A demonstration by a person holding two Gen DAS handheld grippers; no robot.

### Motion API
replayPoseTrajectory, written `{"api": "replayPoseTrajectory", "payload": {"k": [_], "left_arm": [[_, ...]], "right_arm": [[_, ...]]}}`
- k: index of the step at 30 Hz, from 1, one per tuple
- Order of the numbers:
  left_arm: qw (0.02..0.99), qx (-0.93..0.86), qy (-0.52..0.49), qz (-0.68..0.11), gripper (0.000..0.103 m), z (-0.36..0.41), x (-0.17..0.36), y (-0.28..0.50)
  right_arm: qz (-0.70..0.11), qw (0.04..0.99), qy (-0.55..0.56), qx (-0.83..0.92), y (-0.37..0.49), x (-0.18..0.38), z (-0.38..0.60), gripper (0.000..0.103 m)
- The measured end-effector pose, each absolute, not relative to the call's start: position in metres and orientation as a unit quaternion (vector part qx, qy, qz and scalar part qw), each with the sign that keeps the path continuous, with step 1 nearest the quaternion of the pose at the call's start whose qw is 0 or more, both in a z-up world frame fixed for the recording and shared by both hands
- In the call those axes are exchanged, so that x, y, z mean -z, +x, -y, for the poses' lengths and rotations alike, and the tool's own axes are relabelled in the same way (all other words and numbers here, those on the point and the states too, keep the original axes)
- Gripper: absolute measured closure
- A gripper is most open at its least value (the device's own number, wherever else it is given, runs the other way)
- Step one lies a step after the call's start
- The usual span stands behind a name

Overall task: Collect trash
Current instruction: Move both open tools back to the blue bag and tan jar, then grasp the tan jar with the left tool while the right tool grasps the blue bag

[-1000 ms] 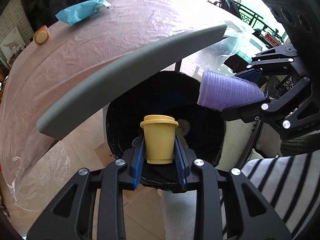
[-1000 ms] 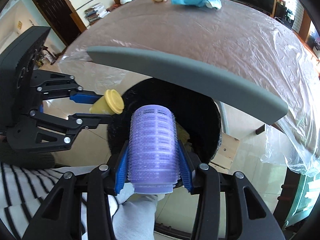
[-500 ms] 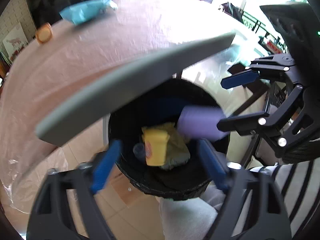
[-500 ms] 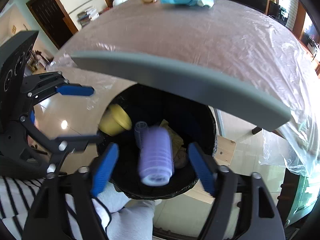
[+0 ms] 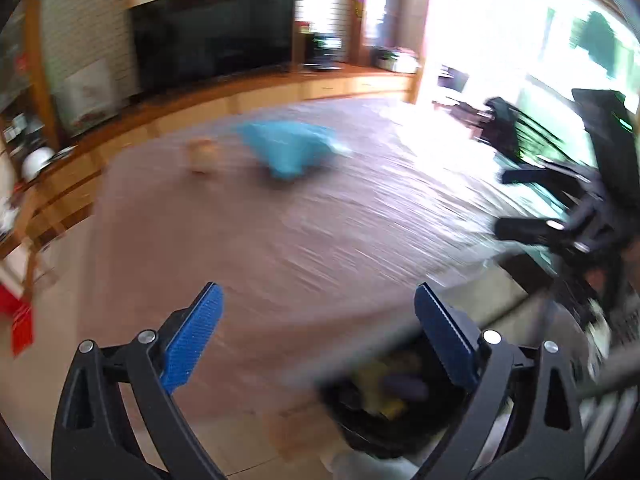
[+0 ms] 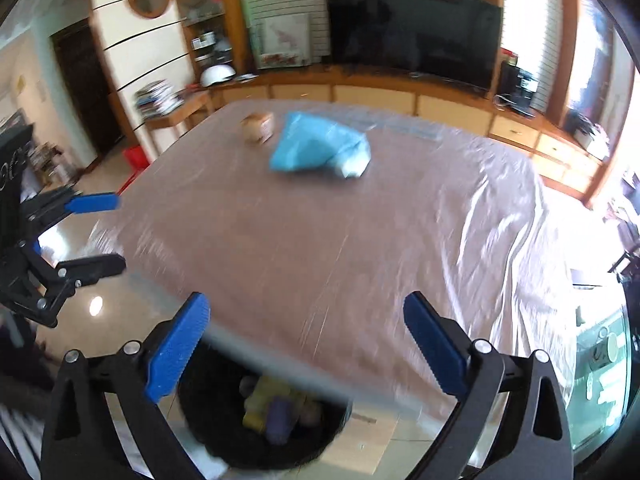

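Both grippers are open and empty, raised near the table's near edge. My left gripper point(image 5: 318, 320) also shows in the right wrist view point(image 6: 100, 232); my right gripper point(image 6: 306, 328) also shows in the left wrist view point(image 5: 516, 200). The black trash bin point(image 6: 224, 440) stands on the floor below the table edge, with the purple cup point(image 6: 280, 420) and the yellow cup point(image 6: 256, 412) lying inside. The bin shows blurred in the left wrist view point(image 5: 360, 420). A crumpled blue bag point(image 6: 320, 148) point(image 5: 288, 148) and a small tan container point(image 6: 258, 126) point(image 5: 202, 154) lie at the table's far side.
The table point(image 6: 320, 248) is covered with a clear plastic sheet and has a grey front edge. A low wooden cabinet with a TV point(image 6: 412, 24) runs along the back wall. A red stool point(image 6: 134, 158) stands on the tiled floor at left.
Both grippers opened and dropped the yellow cup and the purple cup into the bin. Both have since lifted and tilted up so they look across the table top.
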State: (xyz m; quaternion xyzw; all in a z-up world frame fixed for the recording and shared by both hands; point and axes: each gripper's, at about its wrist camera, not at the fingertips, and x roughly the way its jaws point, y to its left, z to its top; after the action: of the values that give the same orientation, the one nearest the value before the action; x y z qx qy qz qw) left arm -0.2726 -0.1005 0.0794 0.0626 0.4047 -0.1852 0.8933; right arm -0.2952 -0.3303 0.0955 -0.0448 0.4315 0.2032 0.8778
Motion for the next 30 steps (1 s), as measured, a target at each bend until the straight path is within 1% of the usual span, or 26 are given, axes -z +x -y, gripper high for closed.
{"api": "replayPoseTrajectory", "payload": {"k": [4, 9, 14, 15, 18, 20, 23, 27, 30], "left_arm": [[0.902, 0.134, 0.028, -0.410, 0.006, 0.076, -0.081, -0.211], [0.904, 0.116, 0.028, -0.411, 0.006, 0.066, -0.083, -0.147], [0.895, 0.118, 0.020, -0.429, 0.006, 0.060, -0.075, -0.096], [0.894, 0.116, 0.015, -0.432, 0.006, 0.059, -0.071, -0.091], [0.893, 0.116, 0.004, -0.436, 0.006, 0.059, -0.066, -0.075], [0.887, 0.125, 0.004, -0.445, 0.006, 0.063, -0.059, -0.065], [0.882, 0.132, 0.017, -0.453, 0.006, 0.070, -0.050, -0.056], [0.883, 0.133, 0.024, -0.450, 0.006, 0.069, -0.044, -0.043], [0.880, 0.143, 0.016, -0.452, 0.006, 0.063, -0.043, -0.039]], "right_arm": [[-0.449, 0.878, 0.010, -0.164, -0.235, -0.089, 0.315, 0.006], [-0.458, 0.877, 0.004, -0.145, -0.173, -0.074, 0.274, 0.006], [-0.471, 0.871, 0.016, -0.143, -0.129, -0.065, 0.268, 0.006], [-0.476, 0.869, 0.022, -0.134, -0.122, -0.066, 0.270, 0.006], [-0.484, 0.860, 0.085, -0.137, -0.112, -0.079, 0.277, 0.006], [-0.489, 0.856, 0.076, -0.149, -0.108, -0.081, 0.271, 0.006], [-0.494, 0.857, 0.032, -0.141, -0.101, -0.076, 0.257, 0.006], [-0.508, 0.850, 0.051, -0.131, -0.079, -0.061, 0.251, 0.006], [-0.515, 0.846, 0.039, -0.131, -0.070, -0.049, 0.243, 0.006]]}}
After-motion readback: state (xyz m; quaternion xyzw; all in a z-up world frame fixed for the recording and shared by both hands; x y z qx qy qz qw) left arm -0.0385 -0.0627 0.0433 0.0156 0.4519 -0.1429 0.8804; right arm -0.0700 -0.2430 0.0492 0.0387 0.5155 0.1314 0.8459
